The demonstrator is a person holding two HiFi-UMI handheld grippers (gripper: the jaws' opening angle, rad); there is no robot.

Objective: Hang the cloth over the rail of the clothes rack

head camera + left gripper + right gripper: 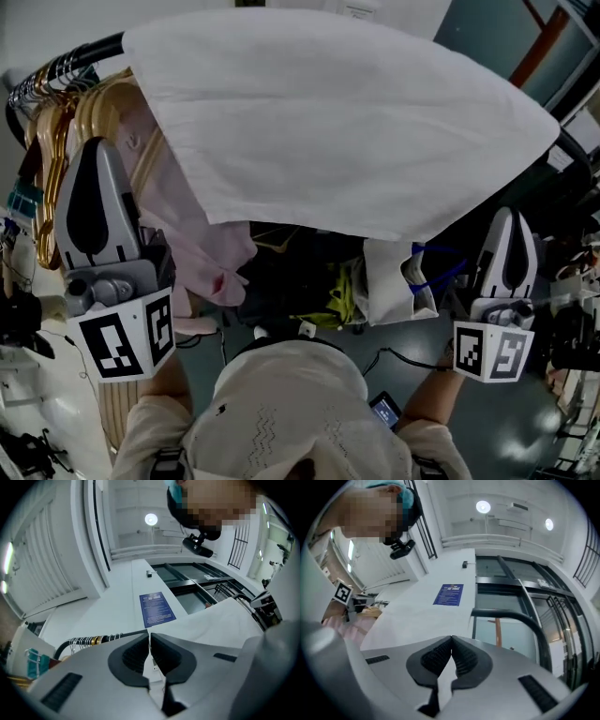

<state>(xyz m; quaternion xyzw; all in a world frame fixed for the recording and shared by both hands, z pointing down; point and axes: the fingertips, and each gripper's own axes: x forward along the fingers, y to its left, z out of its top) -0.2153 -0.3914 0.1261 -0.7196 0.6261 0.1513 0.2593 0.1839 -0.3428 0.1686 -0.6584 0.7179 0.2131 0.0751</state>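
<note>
A large white cloth (328, 122) lies draped over the black rail (94, 49) of the clothes rack and hangs down on both sides. My left gripper (94, 142) is below the cloth's left edge, beside the hangers, jaws shut and empty. My right gripper (509, 214) is just under the cloth's lower right edge, also shut with nothing in it. In the left gripper view the shut jaws (149, 634) point up at the rail (108, 639) and the cloth (220, 620). In the right gripper view the shut jaws (451, 638) face the cloth (417, 616) and the rail's curved end (520, 618).
Wooden hangers (66, 122) crowd the rail's left end, with a pink garment (202, 244) hanging beside the left gripper. Under the rack sit a white bag with blue handles (403, 277) and dark clothes. A blue notice (157, 607) is fixed overhead.
</note>
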